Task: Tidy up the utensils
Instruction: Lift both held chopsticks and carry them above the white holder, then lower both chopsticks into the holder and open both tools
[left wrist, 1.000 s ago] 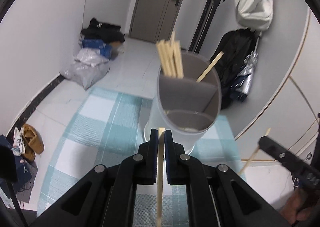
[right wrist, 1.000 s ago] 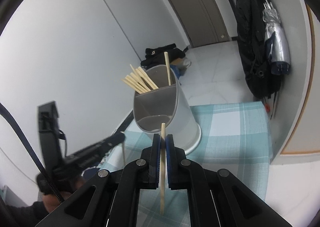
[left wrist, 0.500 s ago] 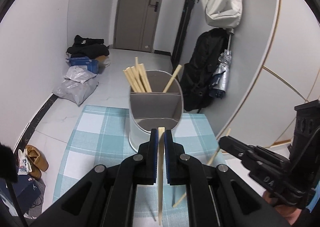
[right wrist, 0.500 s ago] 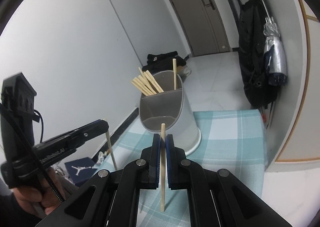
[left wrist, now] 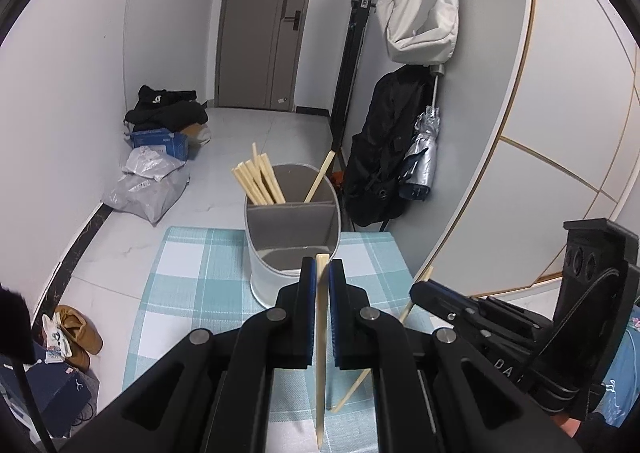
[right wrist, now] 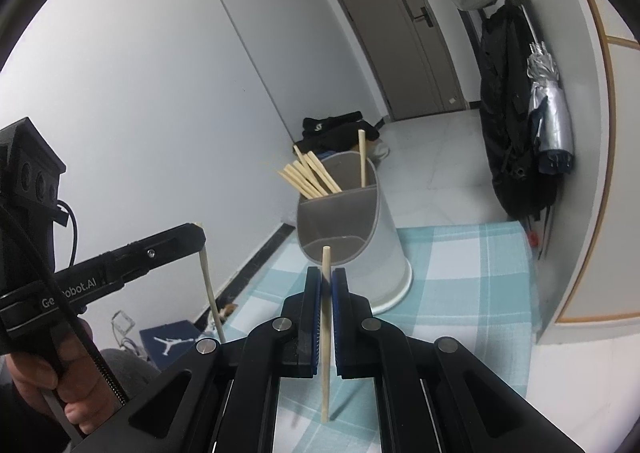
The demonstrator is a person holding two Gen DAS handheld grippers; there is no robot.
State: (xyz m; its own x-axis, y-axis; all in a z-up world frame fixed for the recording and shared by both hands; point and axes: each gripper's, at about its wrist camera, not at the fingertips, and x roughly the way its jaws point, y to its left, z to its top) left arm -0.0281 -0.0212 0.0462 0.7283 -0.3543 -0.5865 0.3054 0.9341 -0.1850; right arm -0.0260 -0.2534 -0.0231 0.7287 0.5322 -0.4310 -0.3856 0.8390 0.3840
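- Left gripper [left wrist: 319,277], black with blue-lined fingers: jaws drawn narrow and clamped on a single pale wooden chopstick [left wrist: 320,353], which stands near upright, its blunt end just above the fingertips and its tapered end pointing down at 6 o'clock.
- Right gripper [right wrist: 327,283], same build: jaws likewise narrow, pinching a second pale wooden chopstick [right wrist: 325,333], tilted slightly, tip at 12 o'clock.
- Grey oval plastic utensil holder [left wrist: 280,269], divided into compartments, stands on the blue-and-white checked tablecloth [left wrist: 188,277] at 12 o'clock from both grippers, apart from them.
- Bundle of wooden chopsticks [left wrist: 258,183] leans toward 11 o'clock in the far compartment; one lone chopstick [left wrist: 319,177] leans toward 1 o'clock in the same far part. The near compartment shows only its grey interior.
- In the left wrist view the right gripper appears at 4 o'clock; in the right wrist view the left gripper appears at 9 o'clock.
- Background: black backpack [left wrist: 380,149] and folded silver umbrella [left wrist: 422,157] against the wall at 2 o'clock.
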